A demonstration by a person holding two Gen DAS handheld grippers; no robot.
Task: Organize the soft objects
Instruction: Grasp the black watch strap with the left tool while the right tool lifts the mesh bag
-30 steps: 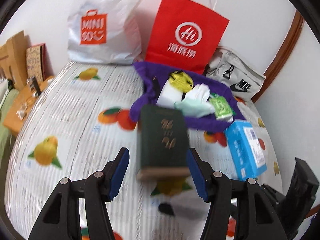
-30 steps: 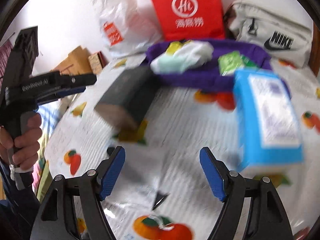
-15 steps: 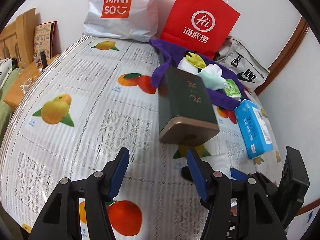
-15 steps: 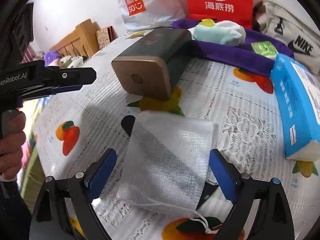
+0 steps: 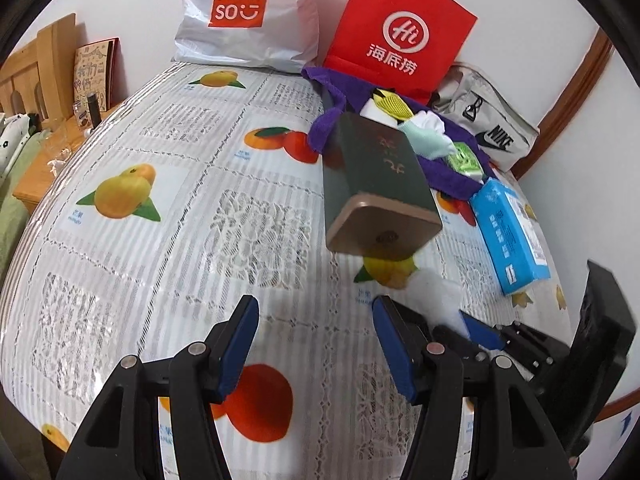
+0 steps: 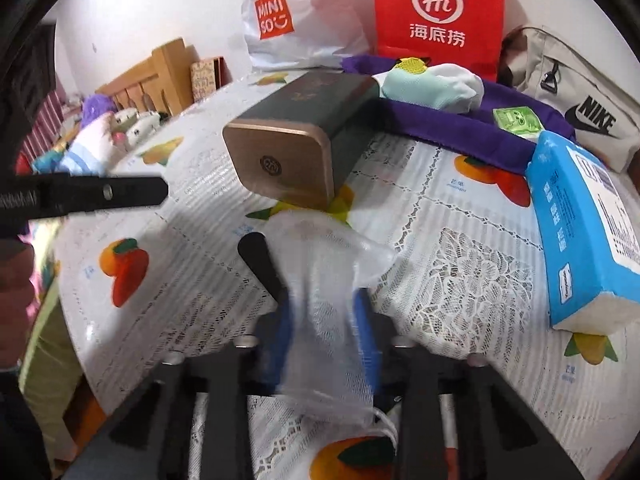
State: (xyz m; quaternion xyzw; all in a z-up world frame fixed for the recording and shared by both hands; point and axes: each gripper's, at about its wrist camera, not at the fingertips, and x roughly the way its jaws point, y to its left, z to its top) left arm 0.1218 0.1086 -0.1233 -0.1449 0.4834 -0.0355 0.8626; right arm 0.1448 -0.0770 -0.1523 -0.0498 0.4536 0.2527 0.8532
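My right gripper (image 6: 324,316) is shut on a white mesh drawstring bag (image 6: 328,280) low over the fruit-print tablecloth (image 6: 460,280); the bag also shows in the left wrist view (image 5: 436,292). My left gripper (image 5: 316,340) is open and empty above the cloth (image 5: 168,220). A purple cloth (image 6: 460,124) at the back holds rolled socks (image 6: 436,84) and a green tissue pack (image 6: 516,120); they also show in the left wrist view, the purple cloth (image 5: 448,172) and the socks (image 5: 424,136).
A dark green tin box (image 5: 376,184) with a gold end lies mid-table (image 6: 296,140). A blue tissue pack (image 6: 580,232) lies at right. A Miniso bag (image 5: 244,12), a red paper bag (image 5: 400,32) and a Nike pouch (image 5: 488,128) stand at the back wall.
My right gripper has closed on the mesh bag, which lay between its open fingers half a second ago. My left gripper has stayed open and drawn back from the tin box.
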